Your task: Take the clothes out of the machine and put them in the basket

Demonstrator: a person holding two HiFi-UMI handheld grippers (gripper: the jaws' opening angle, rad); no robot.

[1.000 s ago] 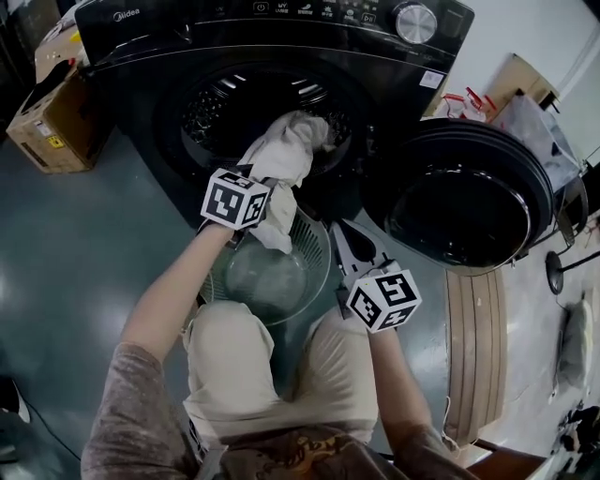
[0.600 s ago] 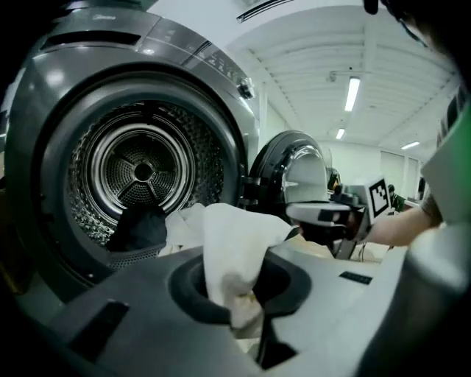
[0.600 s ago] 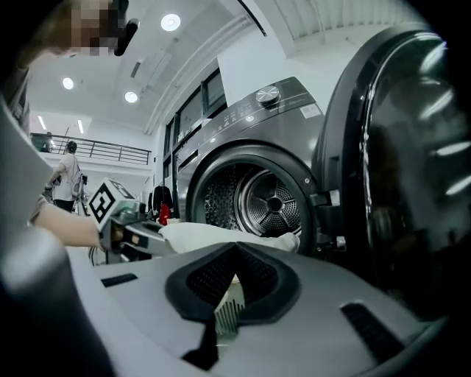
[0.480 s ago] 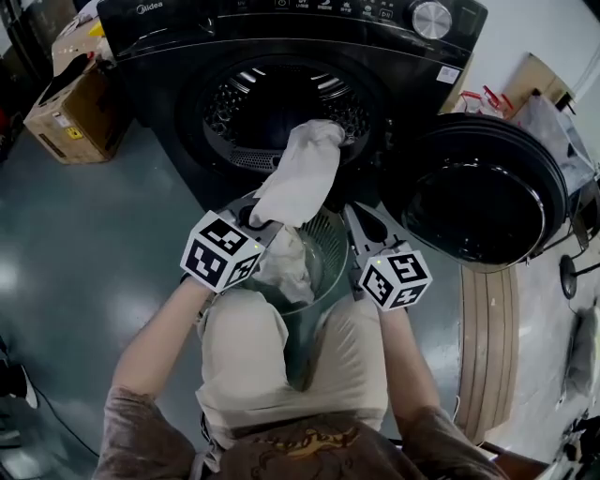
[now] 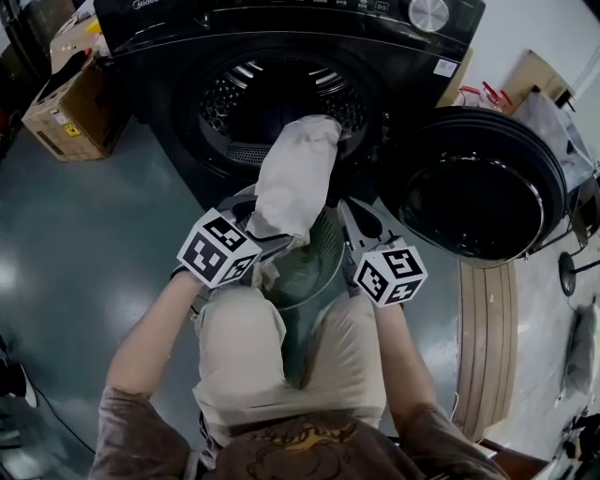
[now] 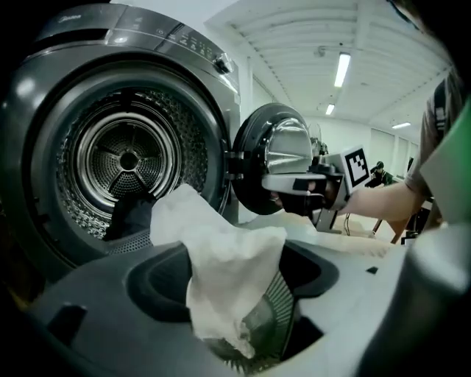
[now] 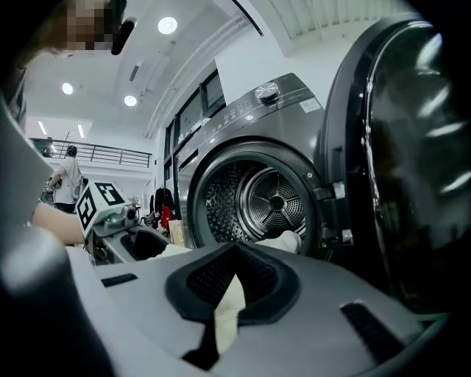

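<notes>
Ceiling lights (image 6: 342, 70) & dark garment (image 6: 129, 217) in drum (image 6: 129, 158): not in head view.

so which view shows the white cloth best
Head view: the cloth shows nearly whole, draped from the drum to the basket. Left gripper view shows only its lower part; right gripper view, just a thin strip.

Pale cloth (image 5: 295, 178) draped from open machine's (image 5: 394, 56) mouth into mesh basket (image 5: 328, 267); dark garment (image 6: 125, 217) in drum.

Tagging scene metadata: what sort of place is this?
Probably a warehouse-like test hall, not a home laundry: a front-load washing machine stands on bare glossy floor, cardboard boxes beside it, high ceiling with strip lights overhead.
</notes>
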